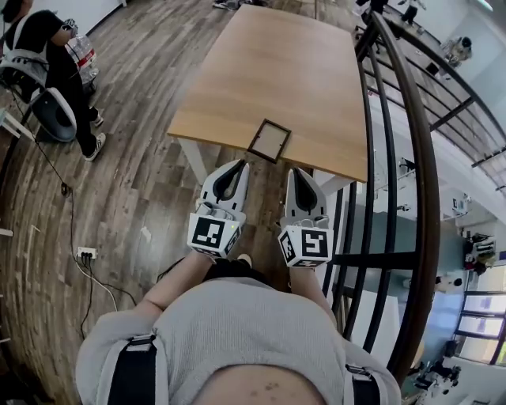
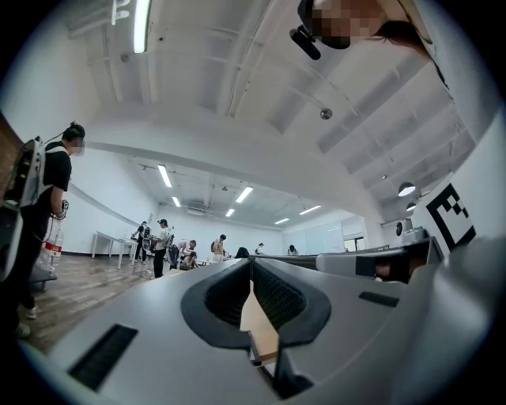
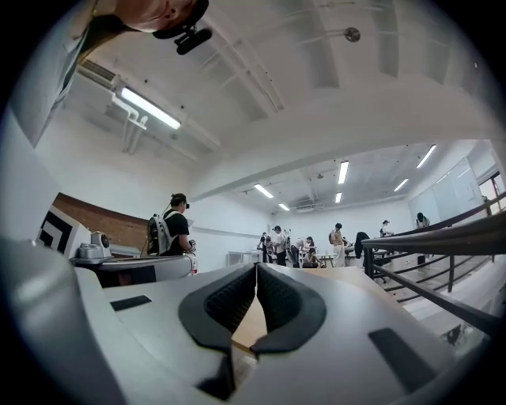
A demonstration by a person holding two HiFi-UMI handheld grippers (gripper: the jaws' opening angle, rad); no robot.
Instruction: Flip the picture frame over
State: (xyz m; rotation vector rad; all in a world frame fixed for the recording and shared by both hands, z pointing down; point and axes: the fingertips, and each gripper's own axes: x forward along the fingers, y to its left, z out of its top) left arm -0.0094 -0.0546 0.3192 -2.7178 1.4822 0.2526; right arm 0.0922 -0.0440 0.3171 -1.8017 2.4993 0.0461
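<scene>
Now the left gripper (image 1: 236, 164) and right gripper (image 1: 299, 171) hover empty, jaws pressed together, just short of the picture frame (image 1: 269, 140) lying at the table's (image 1: 269, 63) near edge. A nudge from closed jaws could push it askew or tip it off.

A grey-brown plank floor (image 1: 134, 190) runs under a long, pale wooden counter (image 1: 277, 71), with a dark metal railing (image 1: 411, 158) curving along its right. The white walls (image 2: 111, 198) and ceiling (image 2: 237, 79) carry fluorescent tubes (image 2: 142, 24). A power strip (image 1: 85, 254) lies on the floor.
</scene>
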